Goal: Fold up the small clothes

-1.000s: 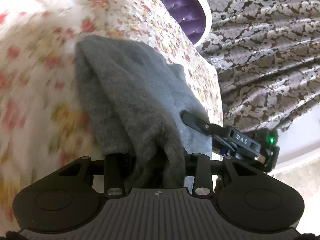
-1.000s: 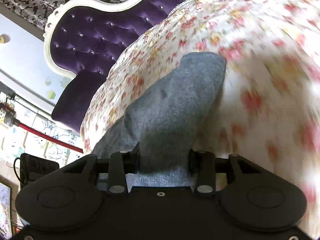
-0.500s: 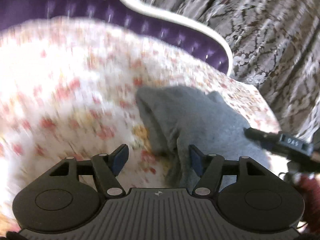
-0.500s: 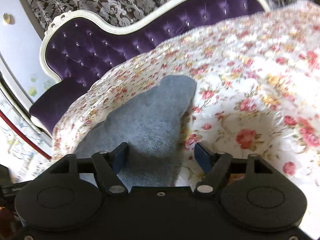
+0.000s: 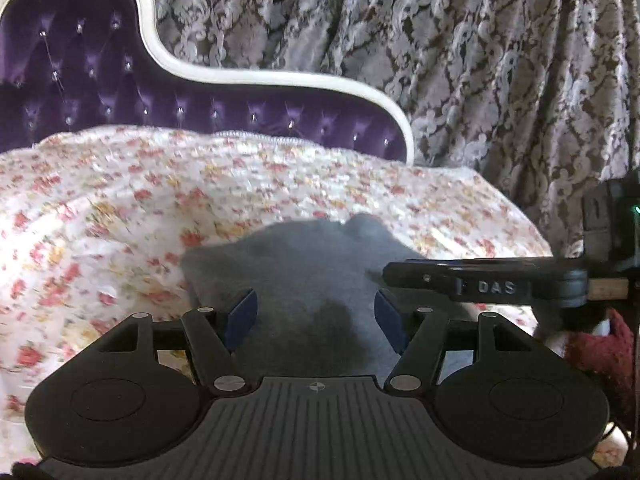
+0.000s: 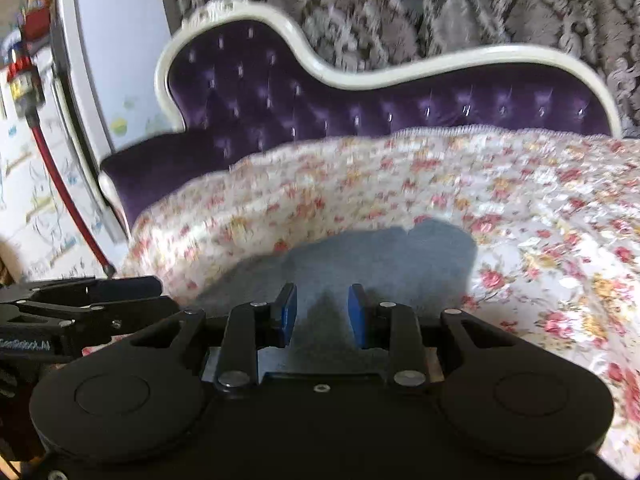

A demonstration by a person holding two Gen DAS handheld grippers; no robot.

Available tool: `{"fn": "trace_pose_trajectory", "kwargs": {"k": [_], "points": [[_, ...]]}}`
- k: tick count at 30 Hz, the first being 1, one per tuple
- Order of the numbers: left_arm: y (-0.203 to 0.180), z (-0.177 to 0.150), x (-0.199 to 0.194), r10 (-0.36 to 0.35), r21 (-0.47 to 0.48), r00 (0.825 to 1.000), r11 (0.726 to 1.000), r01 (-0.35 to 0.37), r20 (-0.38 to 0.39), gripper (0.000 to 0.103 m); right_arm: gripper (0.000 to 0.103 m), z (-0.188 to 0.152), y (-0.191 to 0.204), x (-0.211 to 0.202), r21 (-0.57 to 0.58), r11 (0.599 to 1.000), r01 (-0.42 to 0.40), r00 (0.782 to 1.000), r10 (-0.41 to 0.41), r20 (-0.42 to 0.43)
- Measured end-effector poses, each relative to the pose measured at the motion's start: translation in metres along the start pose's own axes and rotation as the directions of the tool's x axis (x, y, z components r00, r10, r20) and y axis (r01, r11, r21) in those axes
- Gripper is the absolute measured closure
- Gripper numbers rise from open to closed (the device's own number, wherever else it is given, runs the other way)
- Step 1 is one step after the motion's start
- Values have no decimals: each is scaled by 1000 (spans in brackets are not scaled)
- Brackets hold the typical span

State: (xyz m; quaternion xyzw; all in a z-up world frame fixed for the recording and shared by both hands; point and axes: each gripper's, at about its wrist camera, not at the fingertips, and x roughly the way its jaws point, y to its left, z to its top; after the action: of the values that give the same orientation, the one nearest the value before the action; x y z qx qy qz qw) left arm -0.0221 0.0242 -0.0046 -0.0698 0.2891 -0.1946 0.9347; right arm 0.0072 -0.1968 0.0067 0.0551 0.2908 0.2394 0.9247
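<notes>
The grey cloth (image 5: pixel 304 280) is lying low centre of both frames on the floral bedspread (image 5: pixel 120 220), soft and limp. Your left claw (image 5: pixel 316 316) is standing open; your right claw (image 6: pixel 322 314) is closing, gripping nothing. Take a hemmed edge.

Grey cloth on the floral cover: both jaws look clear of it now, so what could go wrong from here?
1. The grey cloth lies loose on the floral cover with neither gripper pinching it, so its fold may relax or spring open.
2. The right gripper is closing its jaws just above the cloth; it might snag the top layer and drag it.
3. The left gripper sits close beside the right one, so they could bump.
</notes>
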Motion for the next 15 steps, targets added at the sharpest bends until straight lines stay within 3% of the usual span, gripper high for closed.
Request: {"fn": "trace_pose_trajectory", "kwargs": {"k": [3,6,8,11,13,15], "points": [[8,-14,21,25,-19,996,999,-27,-84,40,71,-4,-16,20,35,999,40,998,-39,-50],[15,-20,21,9,-27,996,1000,-12,-84,39,72,-13,-37,32,87,990,113,991,-106,-78],[12,-19,21,13,-9,996,1000,-14,-89,39,73,-14,-45,32,142,984,107,992,-96,-78],[14,-19,22,10,-14,996,1000,-12,-92,38,72,-8,-40,29,121,986,112,991,-102,-87],[13,-19,21,8,-16,996,1000,-10,-92,38,62,1,-35,23,115,990,78,995,-70,-66],[12,-19,21,11,-7,996,1000,-12,-91,38,59,11,-31,23,96,994,43,998,-38,-52]]}}
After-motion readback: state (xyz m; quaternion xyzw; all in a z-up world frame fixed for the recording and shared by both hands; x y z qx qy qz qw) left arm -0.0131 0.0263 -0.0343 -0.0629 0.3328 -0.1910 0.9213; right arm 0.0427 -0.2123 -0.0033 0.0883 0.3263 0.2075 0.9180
